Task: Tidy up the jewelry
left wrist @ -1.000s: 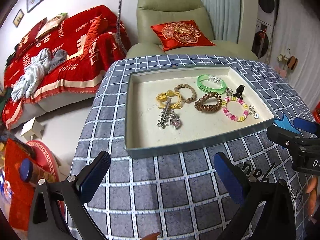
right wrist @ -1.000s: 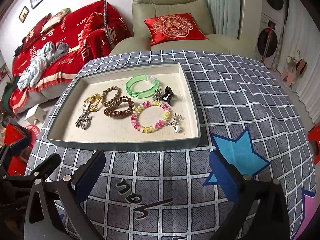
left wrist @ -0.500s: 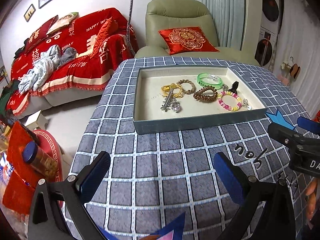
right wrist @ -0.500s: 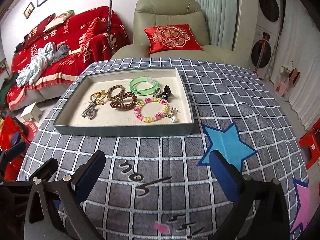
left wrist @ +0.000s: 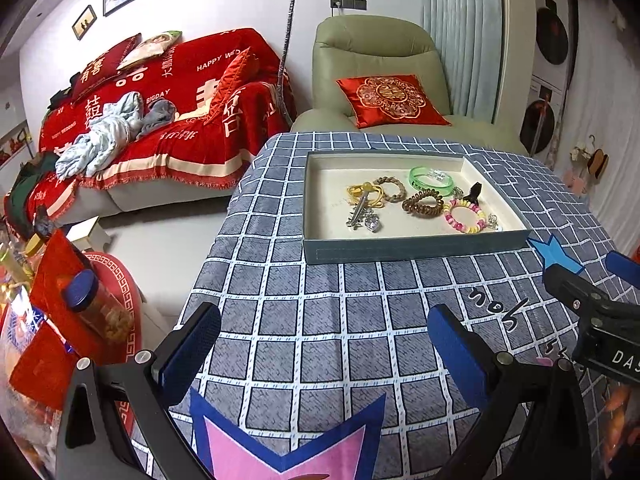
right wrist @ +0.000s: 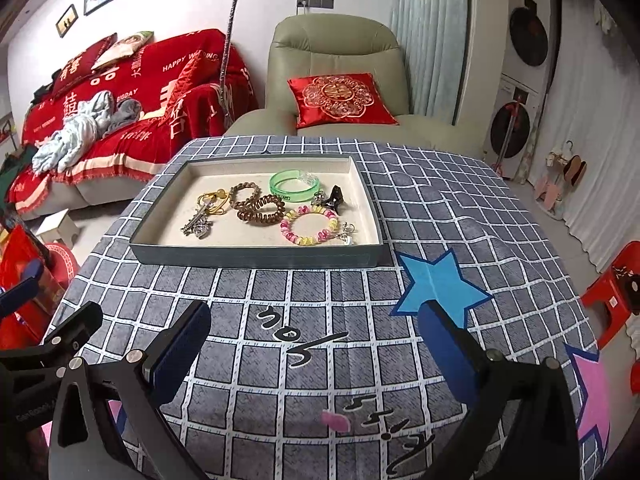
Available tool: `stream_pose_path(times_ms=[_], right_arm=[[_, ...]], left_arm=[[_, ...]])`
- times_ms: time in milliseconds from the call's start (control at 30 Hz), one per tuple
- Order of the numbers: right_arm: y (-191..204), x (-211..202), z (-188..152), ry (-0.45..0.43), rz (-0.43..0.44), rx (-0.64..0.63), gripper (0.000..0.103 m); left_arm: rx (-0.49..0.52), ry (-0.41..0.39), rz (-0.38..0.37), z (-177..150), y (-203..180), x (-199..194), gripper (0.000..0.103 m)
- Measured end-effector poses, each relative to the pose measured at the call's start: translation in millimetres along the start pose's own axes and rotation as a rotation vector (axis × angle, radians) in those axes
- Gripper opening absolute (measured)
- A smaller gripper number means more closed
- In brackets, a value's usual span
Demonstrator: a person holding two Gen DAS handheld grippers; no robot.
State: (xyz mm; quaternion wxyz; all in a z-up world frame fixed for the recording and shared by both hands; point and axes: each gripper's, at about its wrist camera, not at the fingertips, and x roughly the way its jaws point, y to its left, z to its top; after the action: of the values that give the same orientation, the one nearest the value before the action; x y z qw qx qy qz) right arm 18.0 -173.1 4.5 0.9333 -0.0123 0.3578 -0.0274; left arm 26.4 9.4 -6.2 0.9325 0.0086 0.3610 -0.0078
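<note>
Both grippers are held low over the near edge of the table (right wrist: 460,208), which is covered by a grey checked cloth with star patches. The left gripper (left wrist: 324,344) is spread wide, its blue pads well apart, and nothing is gripped between them. The right gripper (right wrist: 316,344) is seen the same way — jaws wide, nothing held. In the left wrist view the right gripper's black body shows at the right edge, beside a blue star patch (right wrist: 438,284).

The jewelry is gathered in a shallow grey tray (right wrist: 256,256), set toward the far edge of the table and well apart from both grippers. Inside, toward the tray's far right corner, a green bangle (right wrist: 295,186) is laid flat. A black hair claw (right wrist: 334,200) is seen just beside it on the right. A brown coil hair tie (right wrist: 260,210) sits near the middle, with a braided brown band (right wrist: 245,194) touching it on the far side. A pink-and-yellow bead bracelet (right wrist: 308,226) is laid by the tray's near right corner — a small silver charm trails from it. Toward the left, a yellow hair tie (right wrist: 212,200) is overlapped by a silver hair clip (right wrist: 197,222).

Beyond the table, a green armchair (right wrist: 336,52) with a red cushion (right wrist: 340,98) is visible.
</note>
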Motion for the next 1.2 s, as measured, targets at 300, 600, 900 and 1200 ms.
stream_pose_path(times_ms=[300, 600, 900, 1200], right_arm=[[-8.0, -11.0, -4.8, -0.024, -0.026, 0.05, 0.103], [-9.7, -19.9, -6.2, -0.047, -0.036, 0.054, 0.103], [-9.3, -24.9, -5.0, -0.058, -0.041, 0.049, 0.103], [-9.2, -25.3, -5.0, -0.059, -0.042, 0.05, 0.103]], left_arm=[[0.007, -0.01, -0.001, -5.0, -3.8, -9.4, 0.103], [0.014, -0.022, 0.006, -7.0, -6.5, -15.8, 0.103], [0.014, -0.028, 0.011, -5.2, -6.0, -18.8, 0.103], [0.016, -0.029, 0.009, -4.0, -5.3, -19.4, 0.103]])
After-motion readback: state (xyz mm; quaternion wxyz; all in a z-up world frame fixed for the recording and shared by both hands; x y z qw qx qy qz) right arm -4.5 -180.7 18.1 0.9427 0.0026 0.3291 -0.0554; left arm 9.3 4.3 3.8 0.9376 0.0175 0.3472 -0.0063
